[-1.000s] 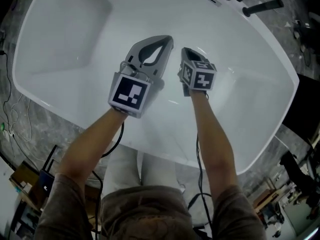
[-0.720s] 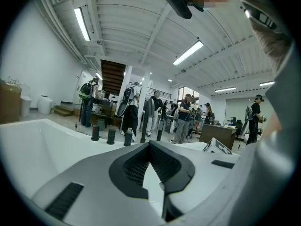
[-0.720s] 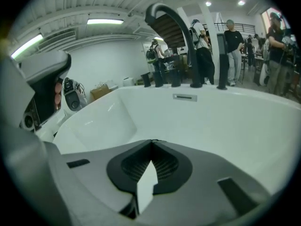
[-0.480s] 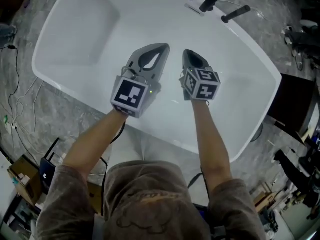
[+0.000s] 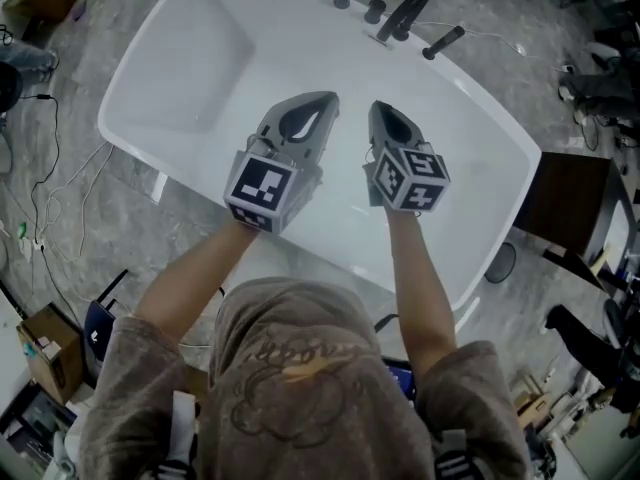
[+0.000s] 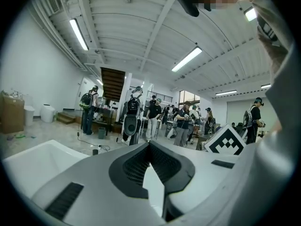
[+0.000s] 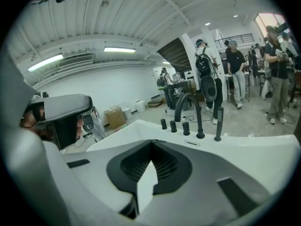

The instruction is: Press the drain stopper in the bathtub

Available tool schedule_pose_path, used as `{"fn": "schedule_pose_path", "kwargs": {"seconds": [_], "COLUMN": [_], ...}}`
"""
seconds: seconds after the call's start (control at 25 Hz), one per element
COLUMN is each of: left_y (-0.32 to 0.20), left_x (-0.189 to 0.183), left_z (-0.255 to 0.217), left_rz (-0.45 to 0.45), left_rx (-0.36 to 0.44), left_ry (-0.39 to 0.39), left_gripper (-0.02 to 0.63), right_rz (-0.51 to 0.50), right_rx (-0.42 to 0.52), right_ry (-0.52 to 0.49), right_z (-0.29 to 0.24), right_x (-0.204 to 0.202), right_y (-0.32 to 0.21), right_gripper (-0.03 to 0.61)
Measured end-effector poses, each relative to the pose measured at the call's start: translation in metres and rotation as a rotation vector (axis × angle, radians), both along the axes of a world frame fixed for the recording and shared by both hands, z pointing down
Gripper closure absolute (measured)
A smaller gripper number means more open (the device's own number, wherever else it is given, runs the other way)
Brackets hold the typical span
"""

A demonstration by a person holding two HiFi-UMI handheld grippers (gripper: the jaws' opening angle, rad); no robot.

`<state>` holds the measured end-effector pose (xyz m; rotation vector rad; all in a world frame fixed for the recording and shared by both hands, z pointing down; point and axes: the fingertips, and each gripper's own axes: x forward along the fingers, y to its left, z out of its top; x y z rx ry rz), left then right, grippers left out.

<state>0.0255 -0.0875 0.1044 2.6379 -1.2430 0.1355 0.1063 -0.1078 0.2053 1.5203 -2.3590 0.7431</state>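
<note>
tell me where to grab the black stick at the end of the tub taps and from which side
Probably the upper half of the black stick: a slim, upright, round rod, so tongs closing level across it should seat. Come from the side away from the spout, which crowds its other side.

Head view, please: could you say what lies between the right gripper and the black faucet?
Only bare white bathtub surface lies between the right gripper and the faucet, in the head view.
</note>
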Motion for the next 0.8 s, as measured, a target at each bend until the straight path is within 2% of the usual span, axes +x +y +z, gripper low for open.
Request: {"fn": "schedule_pose_path", "kwargs": {"seconds": [0.36, 0.8], "left_y": [0.051, 0.085], "left_x": [0.006, -0.002], "left_z": [-0.051, -0.084], "left_rz": [0.027, 0.066], "left_rx": [-0.028, -0.015], "left_ry": [0.013, 0.013], "left_gripper": [0.612, 0.612], "right_rz": [-0.091, -0.153], "right_rx": [0.096, 0.191], "right_ry": [0.008, -0.055], "right_z": [-0.09, -0.151], "right_x": [-0.018, -0.031], "right_y": [0.05, 0.102], "right_gripper": [0.58, 0.58]}}
